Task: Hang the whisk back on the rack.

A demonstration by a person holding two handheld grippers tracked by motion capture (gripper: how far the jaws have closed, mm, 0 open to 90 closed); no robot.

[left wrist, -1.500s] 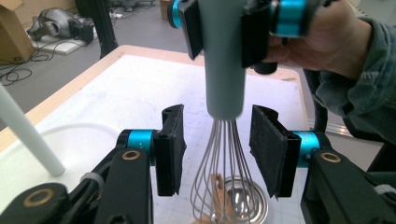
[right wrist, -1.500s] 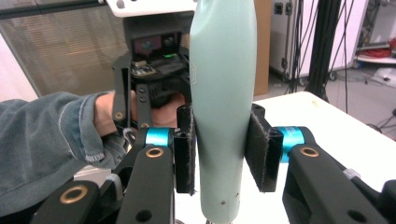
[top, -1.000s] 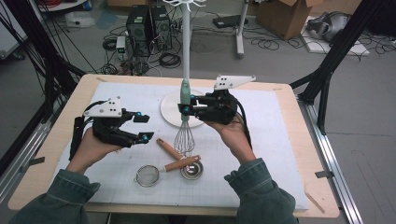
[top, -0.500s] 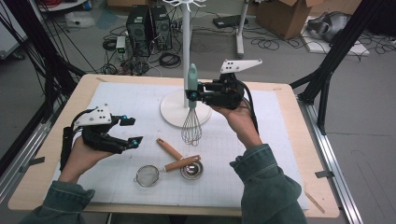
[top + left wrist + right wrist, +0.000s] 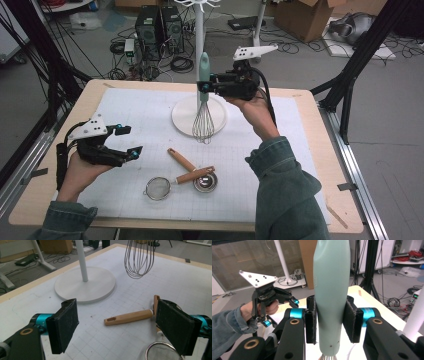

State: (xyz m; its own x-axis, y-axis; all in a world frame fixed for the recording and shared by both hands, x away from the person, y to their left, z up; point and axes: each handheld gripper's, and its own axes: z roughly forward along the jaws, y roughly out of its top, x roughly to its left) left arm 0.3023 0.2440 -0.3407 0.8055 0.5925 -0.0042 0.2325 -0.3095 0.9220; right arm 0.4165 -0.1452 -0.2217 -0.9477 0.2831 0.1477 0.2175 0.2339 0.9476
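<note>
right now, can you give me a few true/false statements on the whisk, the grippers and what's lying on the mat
1. The right gripper is shut on the whisk by its mint handle. True.
2. The whisk's wires rest on the mat. False: the whisk hangs in the air, upright.
3. The left gripper holds the sieve. False: its fingers are open and empty.
4. The small sieve lies on the mat. True.
5. The white stand lies tipped over. False: it stands upright.

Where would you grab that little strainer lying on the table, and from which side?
Take the strainer by its wooden handle, which lies flat on the mat and juts out toward the white stand. Come from above with the open left gripper, jaws straddling the handle across its width. The round mesh bowl offers no firm hold.
</note>
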